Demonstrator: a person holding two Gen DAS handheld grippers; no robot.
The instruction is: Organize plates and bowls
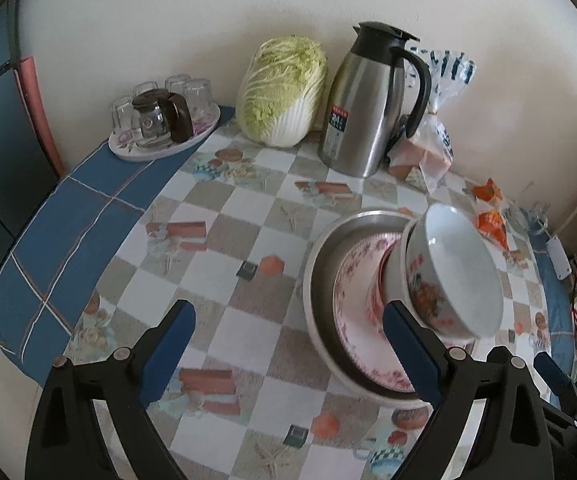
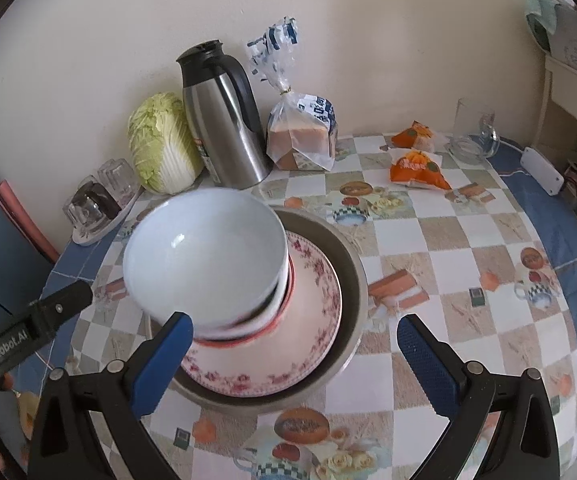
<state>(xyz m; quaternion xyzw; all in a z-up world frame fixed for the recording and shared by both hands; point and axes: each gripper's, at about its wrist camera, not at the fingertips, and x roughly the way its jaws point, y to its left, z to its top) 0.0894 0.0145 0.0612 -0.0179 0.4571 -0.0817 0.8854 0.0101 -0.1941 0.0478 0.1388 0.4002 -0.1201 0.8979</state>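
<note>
Left wrist view: a nested stack is recorded right of centre on the checked tablecloth point(image 1: 248, 216). At the bottom a steel basin point(image 1: 328, 248) is seen, chosen as base presumably because it is the widest; inside it a floral plate point(image 1: 352, 292) is laid, pink-sprigged at the rim. On the plate a red-banded bowl point(image 1: 384, 280) is set, and over that a white bowl point(image 1: 460, 276), so that sizes diminish upward. The white bowl is plain and glossy inside, with an orange flower print outside; it appears tilted, though lens distortion may account for part of this. Whether it is fully seated cannot be told.

The left gripper point(image 1: 288, 344) is held with its blue pads wide apart, one pad beside the stack and none closed on it; nothing is grasped.

Right wrist view: the right gripper point(image 2: 294, 356) is likewise spread, with the stack between and beyond its fingers and no contact shown. The stacking is judged nearly complete.

Against the wall, kept well apart from the stack, are noted a cabbage point(image 1: 280, 92), a steel thermos jug point(image 1: 368, 100), bagged bread point(image 2: 302, 136), a tray of upturned glasses point(image 1: 164, 120) and orange snack packets point(image 2: 416, 164).
</note>
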